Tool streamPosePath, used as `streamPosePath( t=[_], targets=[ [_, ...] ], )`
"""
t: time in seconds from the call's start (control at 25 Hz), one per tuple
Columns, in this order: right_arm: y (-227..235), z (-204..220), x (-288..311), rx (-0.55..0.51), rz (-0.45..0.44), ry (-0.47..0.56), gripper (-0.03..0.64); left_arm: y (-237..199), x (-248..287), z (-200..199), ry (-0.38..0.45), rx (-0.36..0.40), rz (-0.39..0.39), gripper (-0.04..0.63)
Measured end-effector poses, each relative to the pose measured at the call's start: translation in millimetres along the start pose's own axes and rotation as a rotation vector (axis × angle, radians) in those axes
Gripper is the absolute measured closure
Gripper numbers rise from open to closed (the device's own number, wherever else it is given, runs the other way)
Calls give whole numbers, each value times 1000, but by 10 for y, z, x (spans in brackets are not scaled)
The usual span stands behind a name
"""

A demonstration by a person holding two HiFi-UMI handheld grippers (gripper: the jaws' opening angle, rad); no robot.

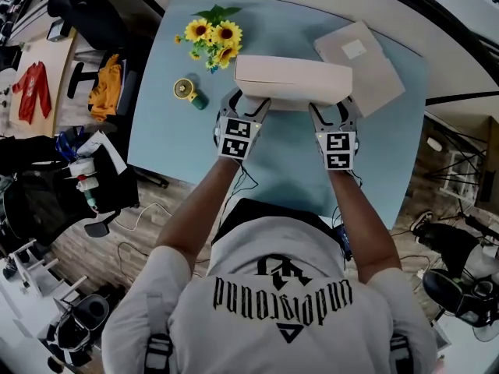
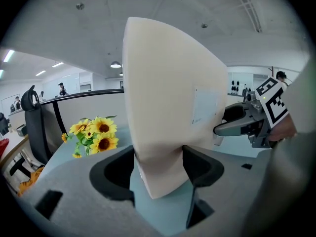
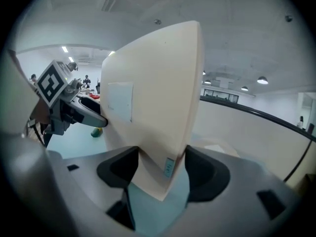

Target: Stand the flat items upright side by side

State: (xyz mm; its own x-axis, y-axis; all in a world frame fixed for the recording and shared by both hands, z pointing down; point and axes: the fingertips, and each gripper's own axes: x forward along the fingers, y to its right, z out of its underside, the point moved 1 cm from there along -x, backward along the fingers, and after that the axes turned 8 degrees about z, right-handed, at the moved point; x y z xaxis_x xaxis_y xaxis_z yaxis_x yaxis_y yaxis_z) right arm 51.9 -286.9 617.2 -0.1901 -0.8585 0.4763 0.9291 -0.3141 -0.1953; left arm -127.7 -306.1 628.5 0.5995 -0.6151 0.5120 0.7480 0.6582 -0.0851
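Forearms forward, side by side — left tongs and right tongs both clenched on 1 upright cream box

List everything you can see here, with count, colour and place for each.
held box: 1, beige, up on its long edge over the table's middle
flat box: 1, beige with a white label, lying at the table's far right
sunflowers: 1 bunch, yellow and green, table's far left
round item: 1, yellow and green, beside the sunflowers; too small to identify
table: 1, light blue
office chair: 1, black, beyond the table's left corner
red garment: 1, far left
orange garment: 1, left of the table
left gripper: 1, grey, shut on the held box's left end
right gripper: 1, grey, shut on its right end
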Motion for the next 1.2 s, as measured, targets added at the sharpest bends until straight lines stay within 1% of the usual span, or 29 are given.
streamPosePath(
  t=[0.52, 0.6, 0.68, 0.8, 1.2],
  targets=[
    [51, 156, 152, 22, 4, -16, 316, -29, 182, 20, 10, 44, 5, 271],
    [54, 143, 161, 22, 1, -12, 308, -42, 179, 15, 16, 42, 6, 268],
    [59, 142, 170, 25, 2, -11, 287, -53, 180, 12, 23, 32, 5, 268],
    [68, 197, 187, 35, 1, -14, 284, -55, 187, 5, 26, 27, 8, 261],
    [102, 218, 117, 53, 14, -23, 255, -51, 94, -19, 31, 45, 32, 244]
  ],
)
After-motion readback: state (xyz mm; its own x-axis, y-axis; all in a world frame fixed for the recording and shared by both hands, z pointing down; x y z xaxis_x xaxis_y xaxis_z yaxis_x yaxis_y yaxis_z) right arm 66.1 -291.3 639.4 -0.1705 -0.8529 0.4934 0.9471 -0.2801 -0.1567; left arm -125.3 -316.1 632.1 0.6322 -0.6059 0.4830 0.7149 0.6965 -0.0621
